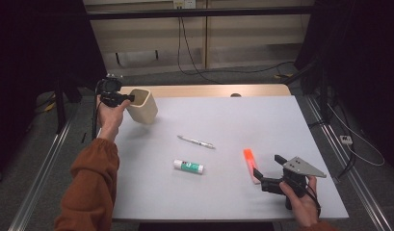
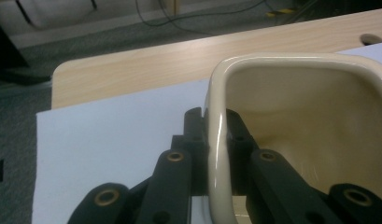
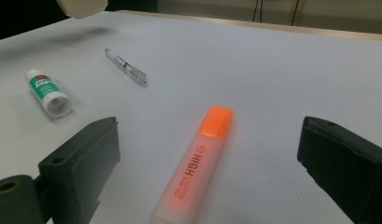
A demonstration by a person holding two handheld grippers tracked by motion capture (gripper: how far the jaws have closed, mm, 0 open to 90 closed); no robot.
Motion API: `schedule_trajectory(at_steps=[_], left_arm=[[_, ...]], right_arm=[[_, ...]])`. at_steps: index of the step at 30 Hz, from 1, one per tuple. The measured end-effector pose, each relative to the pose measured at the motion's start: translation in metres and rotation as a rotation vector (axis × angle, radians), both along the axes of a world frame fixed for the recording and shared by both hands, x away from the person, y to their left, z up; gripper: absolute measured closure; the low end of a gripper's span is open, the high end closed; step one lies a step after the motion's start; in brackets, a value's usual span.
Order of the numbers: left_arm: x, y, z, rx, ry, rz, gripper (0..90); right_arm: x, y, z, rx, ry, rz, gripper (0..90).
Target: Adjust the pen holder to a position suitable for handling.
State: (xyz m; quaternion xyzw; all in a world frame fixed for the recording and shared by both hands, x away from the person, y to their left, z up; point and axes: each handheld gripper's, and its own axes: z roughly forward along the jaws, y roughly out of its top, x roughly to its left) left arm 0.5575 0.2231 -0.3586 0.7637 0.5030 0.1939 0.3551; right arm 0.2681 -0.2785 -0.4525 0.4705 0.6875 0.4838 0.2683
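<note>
The left tool pinches the rim of a cream cup, tipped up near the far left of the table. The right tool is spread wide around an orange highlighter lying flat, its long side running away from the person, cap end farthest. A pen and glue stick lie between.

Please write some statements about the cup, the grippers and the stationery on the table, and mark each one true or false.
1. The left gripper pinches the wall of the beige cup. True.
2. The right gripper is shut on the orange highlighter. False: its jaws stand open on either side of it.
3. The glue stick stands upright. False: it lies flat.
4. The pen lies on the table, outside the cup. True.
</note>
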Motion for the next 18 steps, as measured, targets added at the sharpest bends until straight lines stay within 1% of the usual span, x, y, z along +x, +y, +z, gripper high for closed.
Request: schedule_trajectory(at_steps=[2, 4, 7, 9, 10, 12, 14, 18], left_arm=[[-0.002, -0.005, 0.002, -0.005, -0.003, -0.038, 83.0], [-0.003, -0.010, 0.003, -0.017, -0.007, -0.058, 83.0], [-0.004, -0.019, 0.003, -0.020, -0.015, -0.093, 83.1], [-0.005, -0.026, 0.003, -0.014, -0.019, -0.128, 83.1], [-0.006, -0.028, 0.003, -0.014, -0.019, -0.136, 83.0], [-0.007, -0.033, 0.003, -0.030, -0.016, -0.152, 83.0], [-0.007, -0.038, 0.003, -0.042, -0.017, -0.153, 83.0], [-0.009, -0.050, 0.004, -0.041, -0.017, -0.176, 83.0]], right_arm=[[0.000, 0.000, 0.000, -0.001, -0.001, -0.001, 5.6], [0.000, 0.000, 0.000, 0.000, -0.001, 0.000, 5.6], [0.000, 0.000, 0.000, 0.000, -0.001, 0.001, 5.6], [0.000, 0.000, 0.000, 0.000, -0.001, 0.001, 5.6], [0.000, 0.000, 0.000, 0.000, -0.001, 0.002, 5.6], [0.000, 0.000, 0.000, 0.003, -0.002, 0.004, 5.5], [0.000, 0.000, 0.000, 0.005, -0.004, 0.004, 5.2], [0.000, 0.000, 0.000, 0.005, -0.003, 0.005, 5.1]])
